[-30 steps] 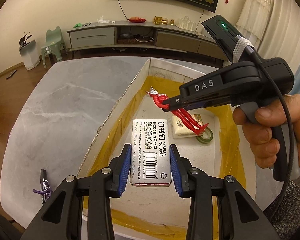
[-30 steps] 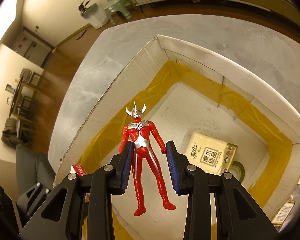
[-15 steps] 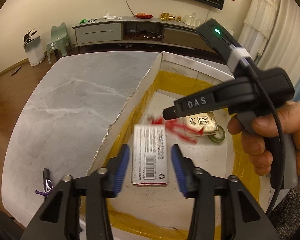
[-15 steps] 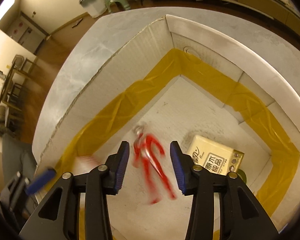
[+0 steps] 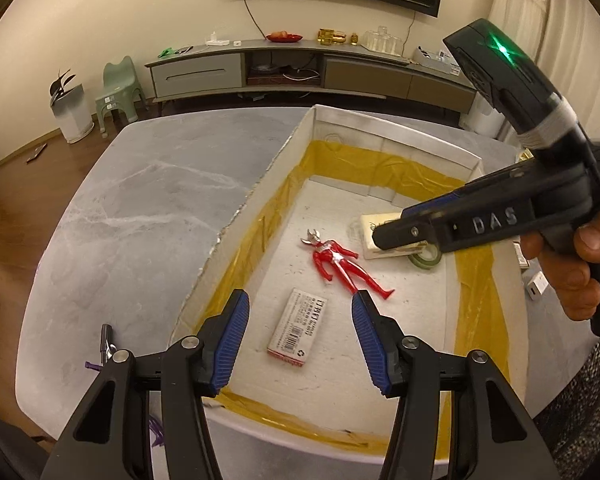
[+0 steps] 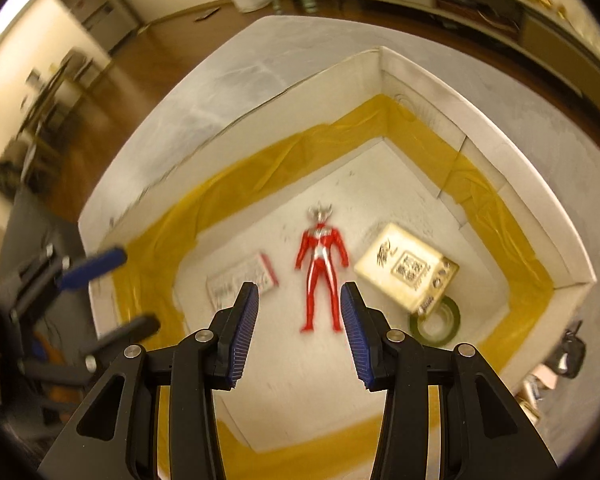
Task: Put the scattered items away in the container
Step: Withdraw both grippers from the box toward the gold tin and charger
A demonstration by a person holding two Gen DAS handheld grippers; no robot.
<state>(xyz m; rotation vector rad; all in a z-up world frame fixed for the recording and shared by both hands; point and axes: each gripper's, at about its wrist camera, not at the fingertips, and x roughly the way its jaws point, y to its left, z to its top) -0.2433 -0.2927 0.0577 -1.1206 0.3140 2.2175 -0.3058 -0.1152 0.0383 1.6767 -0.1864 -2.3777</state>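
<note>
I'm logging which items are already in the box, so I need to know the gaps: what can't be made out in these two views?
- Tissue pack: left wrist view, the right hand-held gripper covers most of it.
- Tape roll: same view, partly behind that gripper.
- Staples box print: right wrist view, motion-blurred, unreadable.
- Small items right of the cardboard box: both views, cut off at the edge, unidentifiable.
- Purple-and-black object: left wrist view, too small, partly hidden by the left hand-held gripper.

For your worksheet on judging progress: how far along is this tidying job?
Done: the figure, staple box, tissue pack and tape roll lie in the box. In hand: nothing; the left claw and right claw are open. Left: a pen on the table, plus small items right of the box.
</note>
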